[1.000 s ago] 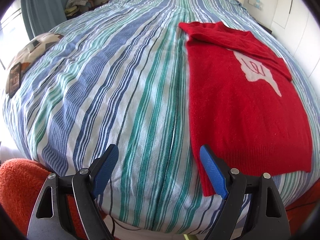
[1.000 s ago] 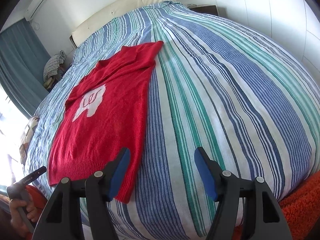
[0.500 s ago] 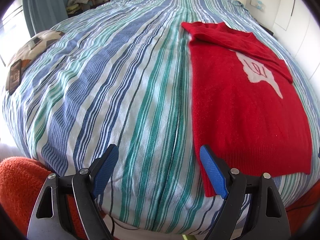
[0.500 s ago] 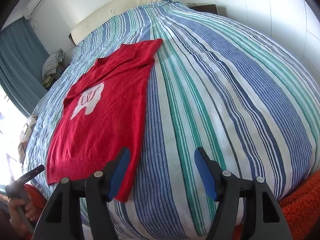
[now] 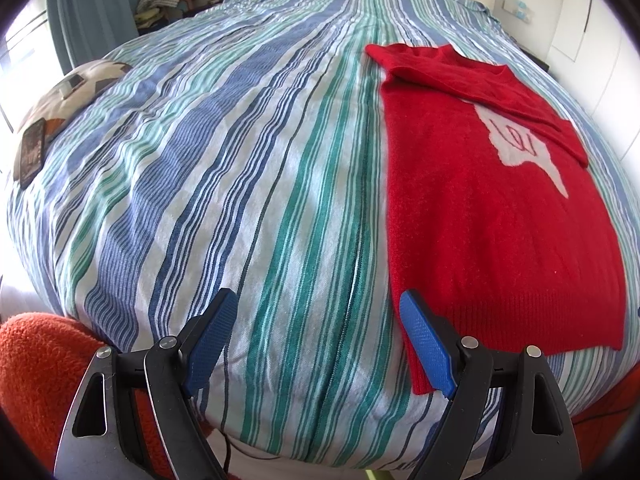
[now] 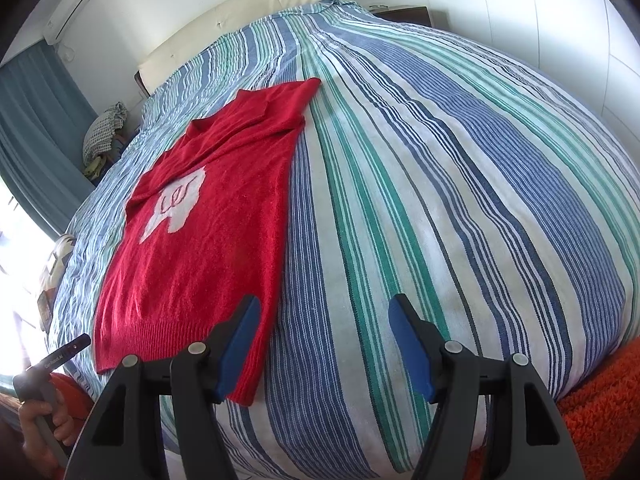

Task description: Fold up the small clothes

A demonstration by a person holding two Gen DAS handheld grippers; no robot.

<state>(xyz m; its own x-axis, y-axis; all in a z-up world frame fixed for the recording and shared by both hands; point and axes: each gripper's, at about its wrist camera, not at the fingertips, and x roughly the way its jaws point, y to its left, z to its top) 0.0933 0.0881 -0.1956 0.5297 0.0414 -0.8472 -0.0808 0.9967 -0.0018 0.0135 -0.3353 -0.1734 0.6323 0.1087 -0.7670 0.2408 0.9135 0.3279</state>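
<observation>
Drawn slightly nearer the bed's foot since a second ago, with both views otherwise unchanged. Red sweater (image 5: 492, 216) lying flat on the striped bedspread (image 5: 240, 160), sleeves folded across the chest, hem toward the near edge. Left gripper (image 5: 320, 340) spread wide, empty, just beside the hem's corner. Right gripper (image 6: 324, 344) likewise spread, empty, at the opposite hem corner. Phone (image 5: 30, 152) far off at the bed's edge.

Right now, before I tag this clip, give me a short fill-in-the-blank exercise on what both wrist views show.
1. The sweater lying on the striped bedspread is coloured ____.
2. Both the left claw and the right claw are ____, gripping nothing.
3. The patch knitted into the sweater's front is ____.
4. The rug at the foot of the bed is ____.

Missing words: red; open; white; orange
</observation>
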